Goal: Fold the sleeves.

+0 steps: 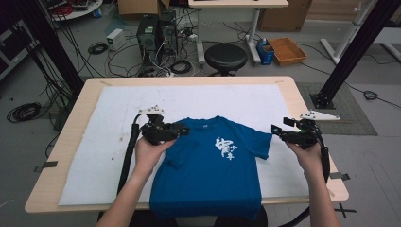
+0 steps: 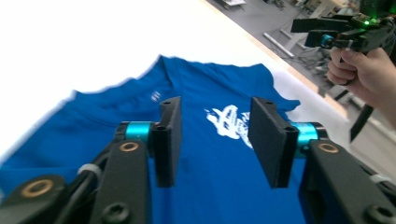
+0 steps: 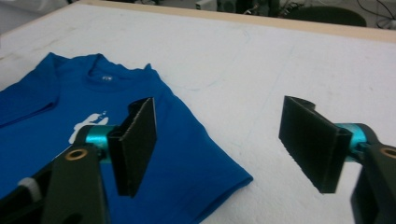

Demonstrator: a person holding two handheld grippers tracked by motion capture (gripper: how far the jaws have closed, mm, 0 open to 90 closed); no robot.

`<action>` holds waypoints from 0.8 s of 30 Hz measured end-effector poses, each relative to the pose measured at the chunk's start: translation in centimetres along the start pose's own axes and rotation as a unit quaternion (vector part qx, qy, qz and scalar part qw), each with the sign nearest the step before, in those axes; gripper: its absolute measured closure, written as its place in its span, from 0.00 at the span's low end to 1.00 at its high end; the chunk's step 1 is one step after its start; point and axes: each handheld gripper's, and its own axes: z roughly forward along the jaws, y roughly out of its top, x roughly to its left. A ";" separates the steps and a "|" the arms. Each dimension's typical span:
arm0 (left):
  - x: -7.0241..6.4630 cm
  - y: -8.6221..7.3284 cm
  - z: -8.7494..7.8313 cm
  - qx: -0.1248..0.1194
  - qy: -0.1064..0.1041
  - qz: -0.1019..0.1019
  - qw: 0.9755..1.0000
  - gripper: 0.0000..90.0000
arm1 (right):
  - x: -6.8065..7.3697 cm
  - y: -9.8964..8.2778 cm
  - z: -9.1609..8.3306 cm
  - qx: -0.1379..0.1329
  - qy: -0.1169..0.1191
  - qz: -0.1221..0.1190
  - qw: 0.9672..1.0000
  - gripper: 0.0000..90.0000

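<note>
A blue T-shirt [image 1: 208, 165] with a white print [image 1: 226, 149] lies face up on the white sheet, its hem hanging over the near table edge. Its left sleeve [image 1: 180, 153] lies folded in onto the body. My left gripper [image 1: 184, 128] hovers over the shirt's left shoulder. In the left gripper view its jaws [image 2: 215, 135] stand open with nothing between them and the shirt [image 2: 196, 93] below. My right gripper [image 1: 275, 130] is beside the right sleeve, open. In the right gripper view it [image 3: 217, 135] is above the sleeve edge [image 3: 233, 179].
A white sheet [image 1: 108, 142] covers most of the wooden table [image 1: 75, 123]. Beyond the far edge stand a black stool [image 1: 225, 56], an orange tray [image 1: 287, 50], computer boxes with cables [image 1: 153, 33] and a black frame post [image 1: 350, 52].
</note>
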 end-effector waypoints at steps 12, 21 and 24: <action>3.1 -2.2 -8.4 -0.047 0.101 0.066 0.992 0.47 | -1.4 -1.6 2.2 0.062 -0.041 0.050 0.996 0.61; 5.2 -3.2 -9.7 -0.043 0.107 0.045 0.992 0.48 | -2.5 -2.5 3.9 0.092 -0.052 0.098 0.990 0.69; 5.3 -3.2 -9.7 -0.039 0.108 0.046 0.992 0.47 | -2.4 -2.6 4.5 0.102 -0.057 0.094 0.989 0.71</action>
